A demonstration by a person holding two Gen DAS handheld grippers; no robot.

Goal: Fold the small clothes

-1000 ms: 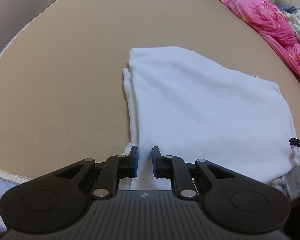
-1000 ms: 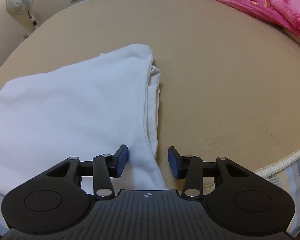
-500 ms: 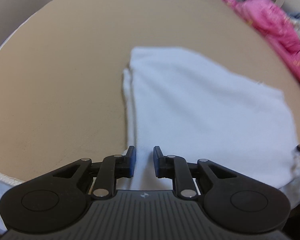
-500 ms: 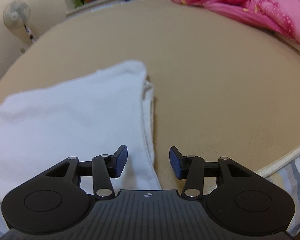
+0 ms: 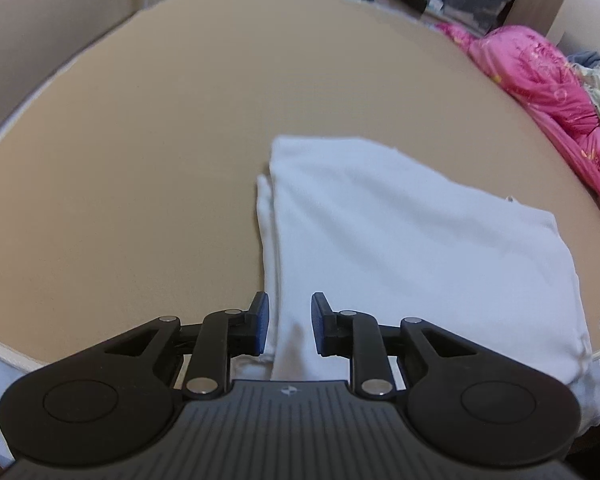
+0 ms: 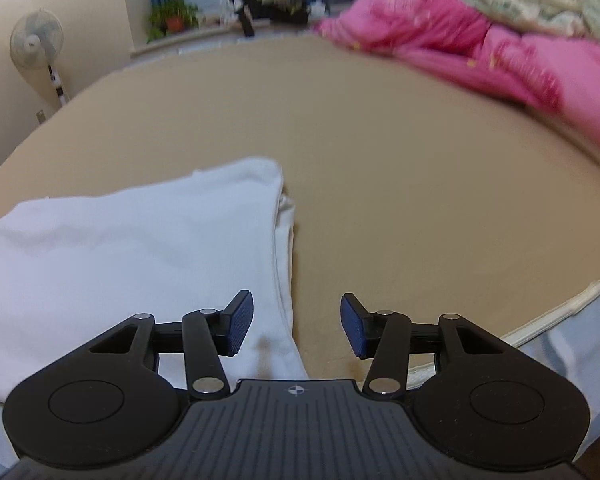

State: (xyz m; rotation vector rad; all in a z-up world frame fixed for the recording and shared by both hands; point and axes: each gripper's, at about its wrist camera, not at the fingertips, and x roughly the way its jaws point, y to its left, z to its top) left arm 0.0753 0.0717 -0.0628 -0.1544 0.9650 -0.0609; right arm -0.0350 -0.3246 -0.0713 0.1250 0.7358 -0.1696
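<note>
The white cloth [image 5: 412, 248] lies flat and folded on the tan bed [image 5: 140, 160] (near its front edge), its long side running away from that edge. The left gripper [image 5: 287, 323] has just been opening, nothing pinched. The right gripper [image 6: 297, 323] is spread too.

White folded cloth [image 5: 412, 248] on plain tan bed [image 5: 148, 168]; pink quilt [image 6: 500, 52] with small yellow print; black hand-held gripper [image 5: 287, 326], blue pads [image 5: 263, 320]; white fan [image 6: 36, 42].
</note>
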